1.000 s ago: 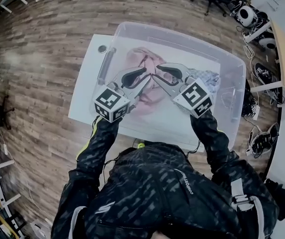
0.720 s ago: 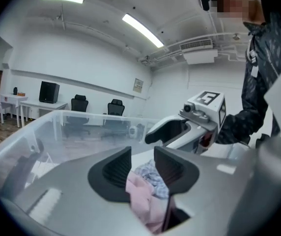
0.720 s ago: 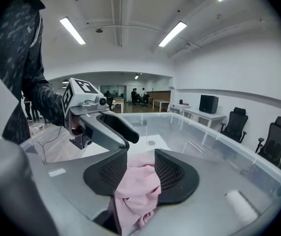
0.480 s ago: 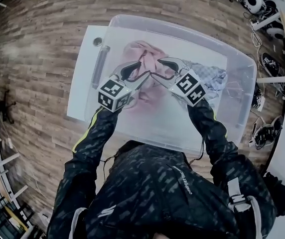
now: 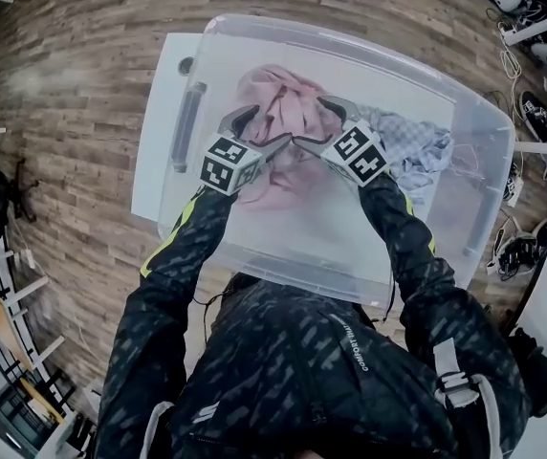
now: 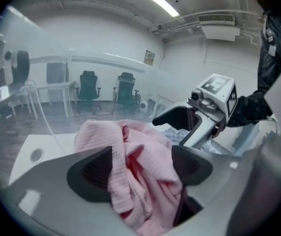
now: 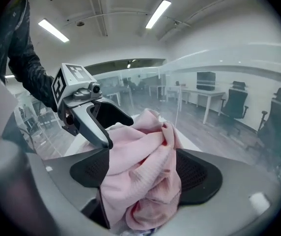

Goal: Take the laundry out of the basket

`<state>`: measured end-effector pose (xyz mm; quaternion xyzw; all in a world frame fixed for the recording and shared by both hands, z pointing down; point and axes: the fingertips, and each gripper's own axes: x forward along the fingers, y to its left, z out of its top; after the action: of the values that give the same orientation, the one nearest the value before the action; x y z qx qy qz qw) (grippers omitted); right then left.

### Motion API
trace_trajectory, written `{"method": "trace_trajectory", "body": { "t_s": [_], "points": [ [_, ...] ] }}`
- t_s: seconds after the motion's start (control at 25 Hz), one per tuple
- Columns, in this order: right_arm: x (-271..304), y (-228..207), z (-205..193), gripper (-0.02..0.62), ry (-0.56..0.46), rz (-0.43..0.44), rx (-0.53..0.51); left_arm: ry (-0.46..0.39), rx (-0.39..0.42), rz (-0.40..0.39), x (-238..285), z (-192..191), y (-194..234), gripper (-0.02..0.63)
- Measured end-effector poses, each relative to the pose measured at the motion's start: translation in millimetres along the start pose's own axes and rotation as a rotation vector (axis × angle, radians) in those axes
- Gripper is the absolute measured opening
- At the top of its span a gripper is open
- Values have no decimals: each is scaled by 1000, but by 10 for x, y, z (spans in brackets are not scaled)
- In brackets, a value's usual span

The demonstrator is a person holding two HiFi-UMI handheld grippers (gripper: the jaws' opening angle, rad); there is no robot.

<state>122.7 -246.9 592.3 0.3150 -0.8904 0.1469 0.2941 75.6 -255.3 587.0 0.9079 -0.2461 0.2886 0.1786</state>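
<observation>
A wood-plank floor (image 5: 73, 75) fills the room. On it is a low white table (image 5: 151, 175) carrying a clear plastic storage bin (image 5: 312, 251), which serves as the laundry basket. Cables and gear (image 5: 527, 27) crowd the far right edge.

Inside the bin, the left gripper (image 5: 266, 127) has its claw spread wide, with folds of a pink waffle-knit garment (image 5: 278, 98) lying between the pads. The right gripper (image 5: 312, 122) mirrors it, also spread wide around the same pink cloth. Just to the right, a blue-and-white patterned cloth (image 5: 412, 146) lies against the bin floor.

A second ago both claws were nearly closed and held higher, nearer the person. Since then they have sunk into the bin onto the pink garment, and their jaws have just been opening.
</observation>
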Motion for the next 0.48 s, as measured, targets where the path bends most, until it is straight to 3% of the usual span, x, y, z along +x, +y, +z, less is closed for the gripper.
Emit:
{"method": "trace_trajectory", "body": {
  "t_s": [0.24, 0.48],
  "points": [
    [240, -122, -303, 503, 67, 1, 11, 84, 3, 28, 205, -269, 75, 400],
    [441, -185, -494, 545, 124, 61, 7, 102, -36, 27, 354, -460, 122, 402]
  ]
}}
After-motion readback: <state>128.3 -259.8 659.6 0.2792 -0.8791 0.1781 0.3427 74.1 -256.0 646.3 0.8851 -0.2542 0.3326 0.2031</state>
